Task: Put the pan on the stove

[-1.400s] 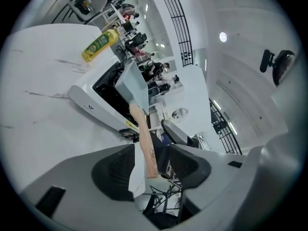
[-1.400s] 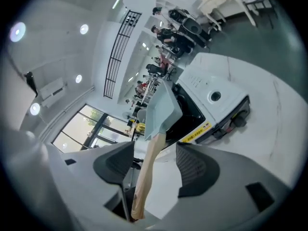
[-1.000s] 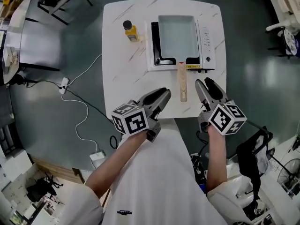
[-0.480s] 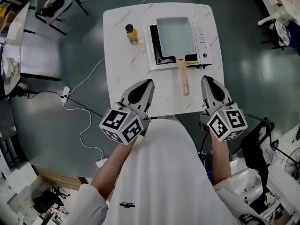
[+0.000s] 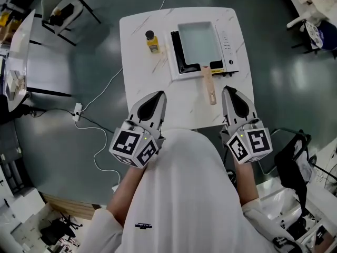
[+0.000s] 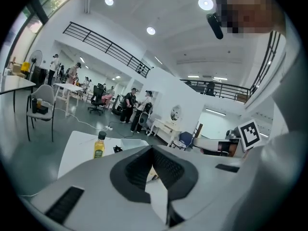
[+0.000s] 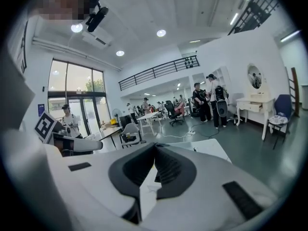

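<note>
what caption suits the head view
Pan on stove; left gripper and right gripper shut, empty, at table edge.

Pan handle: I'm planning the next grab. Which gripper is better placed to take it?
Probably the right. The handle lies close to the right gripper; the left gripper sits clearly farther off. Both are shut and empty, so the right one must open first.

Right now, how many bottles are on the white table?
1. The yellow bottle stands on the table's far left part, just left of the stove with the pan. The person's body hides the near edge.
</note>
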`<act>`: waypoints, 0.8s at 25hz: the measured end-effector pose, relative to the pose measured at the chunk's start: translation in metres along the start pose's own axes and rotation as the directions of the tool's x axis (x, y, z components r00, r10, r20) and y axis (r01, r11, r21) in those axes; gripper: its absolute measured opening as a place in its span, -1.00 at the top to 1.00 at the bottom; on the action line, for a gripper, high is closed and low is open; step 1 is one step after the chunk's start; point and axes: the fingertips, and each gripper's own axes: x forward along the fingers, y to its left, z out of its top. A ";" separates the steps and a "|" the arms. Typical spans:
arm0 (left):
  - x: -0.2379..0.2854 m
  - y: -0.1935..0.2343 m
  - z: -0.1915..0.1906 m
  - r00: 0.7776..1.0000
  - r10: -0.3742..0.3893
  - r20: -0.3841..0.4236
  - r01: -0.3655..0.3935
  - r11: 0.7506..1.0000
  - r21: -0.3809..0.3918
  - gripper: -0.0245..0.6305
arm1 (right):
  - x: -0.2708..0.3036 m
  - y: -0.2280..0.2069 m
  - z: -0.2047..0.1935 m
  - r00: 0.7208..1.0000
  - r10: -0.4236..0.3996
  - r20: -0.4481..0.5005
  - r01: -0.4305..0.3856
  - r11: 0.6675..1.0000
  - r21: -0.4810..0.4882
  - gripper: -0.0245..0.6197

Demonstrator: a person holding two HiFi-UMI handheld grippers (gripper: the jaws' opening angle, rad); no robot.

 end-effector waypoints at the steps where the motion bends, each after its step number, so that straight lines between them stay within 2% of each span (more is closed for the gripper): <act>1: -0.002 -0.001 0.000 1.000 -0.001 0.001 0.001 1.000 0.005 0.95 | -0.001 0.003 0.000 1.000 0.002 0.001 -0.002 1.000 -0.004 0.91; 7: -0.013 -0.004 -0.003 1.000 0.002 -0.012 -0.002 0.999 0.034 0.95 | -0.002 0.015 -0.006 1.000 0.015 0.001 -0.015 1.000 -0.017 0.92; 20: -0.015 -0.008 -0.016 0.999 0.000 -0.047 0.002 0.999 0.032 0.93 | -0.008 0.019 -0.016 0.999 0.032 -0.033 -0.032 0.999 -0.024 0.92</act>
